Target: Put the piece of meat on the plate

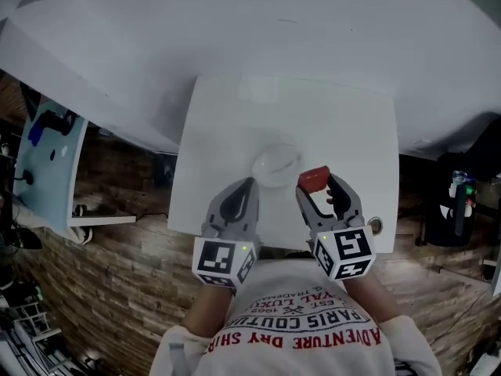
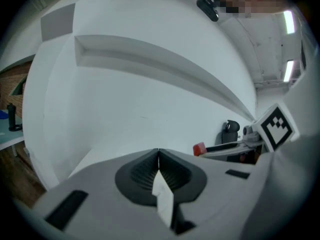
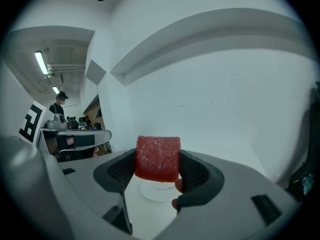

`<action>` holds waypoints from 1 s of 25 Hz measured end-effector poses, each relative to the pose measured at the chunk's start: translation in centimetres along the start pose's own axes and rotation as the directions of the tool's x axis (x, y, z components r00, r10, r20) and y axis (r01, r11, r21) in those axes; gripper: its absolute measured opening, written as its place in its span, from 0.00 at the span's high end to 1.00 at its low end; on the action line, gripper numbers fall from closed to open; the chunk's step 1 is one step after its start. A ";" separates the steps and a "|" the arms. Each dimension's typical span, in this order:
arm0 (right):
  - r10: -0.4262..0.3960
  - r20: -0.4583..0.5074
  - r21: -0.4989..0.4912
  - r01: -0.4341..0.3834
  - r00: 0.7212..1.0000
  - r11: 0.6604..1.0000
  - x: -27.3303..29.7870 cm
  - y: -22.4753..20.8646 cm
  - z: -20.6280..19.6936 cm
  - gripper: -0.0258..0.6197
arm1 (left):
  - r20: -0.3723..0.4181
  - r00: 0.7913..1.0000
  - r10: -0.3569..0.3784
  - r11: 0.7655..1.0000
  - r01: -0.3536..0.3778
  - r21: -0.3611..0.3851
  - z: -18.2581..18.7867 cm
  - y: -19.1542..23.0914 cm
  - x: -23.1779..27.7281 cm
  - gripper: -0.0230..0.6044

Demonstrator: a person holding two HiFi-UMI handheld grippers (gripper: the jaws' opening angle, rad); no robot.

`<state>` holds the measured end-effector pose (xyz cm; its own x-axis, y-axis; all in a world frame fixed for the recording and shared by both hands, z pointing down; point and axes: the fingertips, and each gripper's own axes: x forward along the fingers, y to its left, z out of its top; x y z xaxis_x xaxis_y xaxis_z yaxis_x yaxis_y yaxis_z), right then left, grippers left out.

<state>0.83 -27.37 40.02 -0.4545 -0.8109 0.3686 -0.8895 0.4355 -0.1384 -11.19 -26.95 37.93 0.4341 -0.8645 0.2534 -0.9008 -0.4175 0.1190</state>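
Table: white rectangular tabletop (image 1: 227,131), bare apart from the plate, set close in front of the person.
Right gripper: right gripper (image 1: 318,188) is clamped on the meat and held above the table just right of the plate, judged ready for carrying over.
Left gripper: left gripper (image 2: 158,153) has jaws pressed together on nothing; it is parked near the plate's left edge, judged idle.
Plate: clear round glass plate (image 1: 275,165), nothing on it.
Meat: red textured block of meat (image 3: 158,158), pinched by its sides, not yet on the plate.

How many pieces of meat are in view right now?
1. The piece of meat is gripped between the jaws of the right gripper, beside the clear plate on the white table. No other piece shows.
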 end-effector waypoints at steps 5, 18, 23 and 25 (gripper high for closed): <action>-0.052 -0.076 0.014 0.053 0.996 0.998 3.9 0.6 -0.7 0.53 | -0.033 0.998 -0.060 0.998 0.060 0.003 0.0 3.4 2.6 0.95; -0.090 -0.362 0.002 0.097 0.928 0.995 13.3 0.1 -9.5 0.53 | -0.216 0.971 -0.103 0.993 0.087 -0.086 -7.4 9.8 7.7 0.95; -0.085 -0.448 -0.033 0.079 0.890 0.996 15.8 -0.5 -12.9 0.53 | -0.265 0.958 -0.110 0.990 0.082 -0.112 -10.0 10.6 9.3 0.95; -0.079 -0.478 -0.039 0.069 0.875 0.997 16.5 -0.5 -14.1 0.53 | -0.285 0.952 -0.114 0.989 0.081 -0.125 -11.0 10.7 9.4 0.95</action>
<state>-5.52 -35.47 59.08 -0.3040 -0.5572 0.7728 -0.9160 0.3938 -0.0764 -16.74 -36.43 52.18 0.5153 -0.6950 0.5015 -0.8558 -0.4482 0.2582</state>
